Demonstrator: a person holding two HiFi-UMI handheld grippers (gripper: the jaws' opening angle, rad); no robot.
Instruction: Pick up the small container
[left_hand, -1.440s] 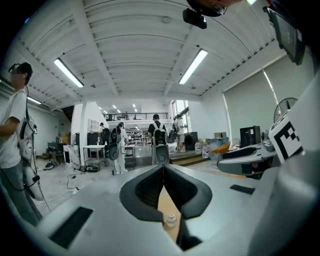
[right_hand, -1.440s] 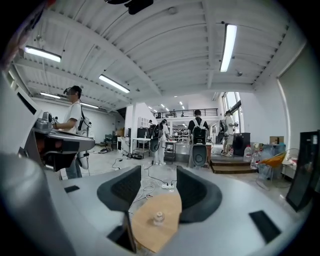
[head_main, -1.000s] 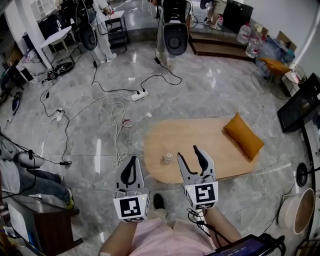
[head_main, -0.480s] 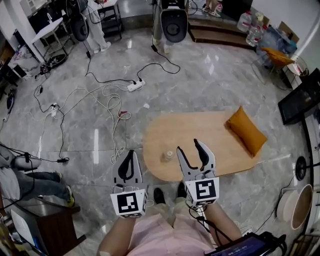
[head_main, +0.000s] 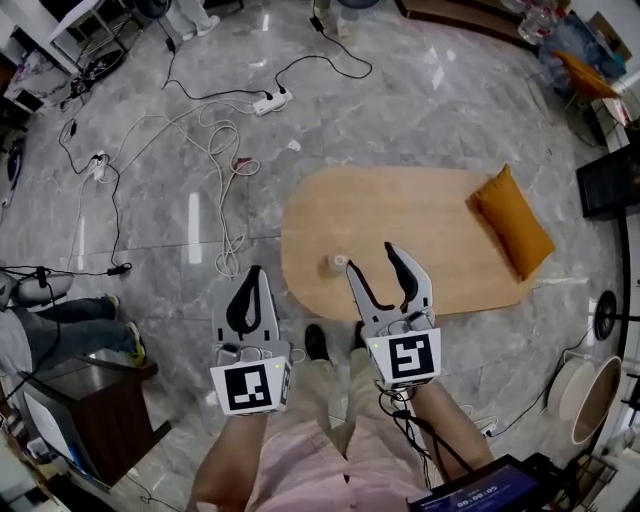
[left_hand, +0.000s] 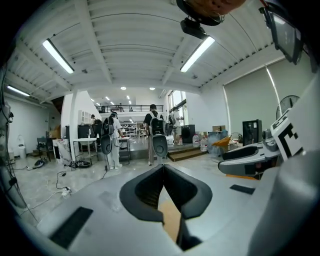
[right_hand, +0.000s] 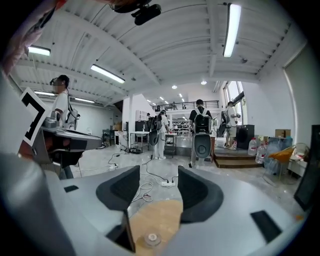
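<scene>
A small pale container (head_main: 335, 264) with a round lid stands near the left front edge of the oval wooden table (head_main: 430, 215). In the right gripper view the container (right_hand: 148, 240) shows low between the jaws. My right gripper (head_main: 379, 262) is open, held above the table's front edge just right of the container, with nothing between its fingers. My left gripper (head_main: 252, 281) is shut and empty, hanging over the floor to the left of the table. In the left gripper view its fingertips meet (left_hand: 163, 166).
An orange cushion (head_main: 512, 220) lies on the table's right end. Cables and a power strip (head_main: 270, 101) sprawl over the marble floor behind. A seated person's legs (head_main: 70, 325) are at the left. A round stool (head_main: 585, 395) stands at the right.
The head view has moved closer and tilted down, so the table sits higher in frame. Both grippers keep their poses, the right one still open beside the container.
</scene>
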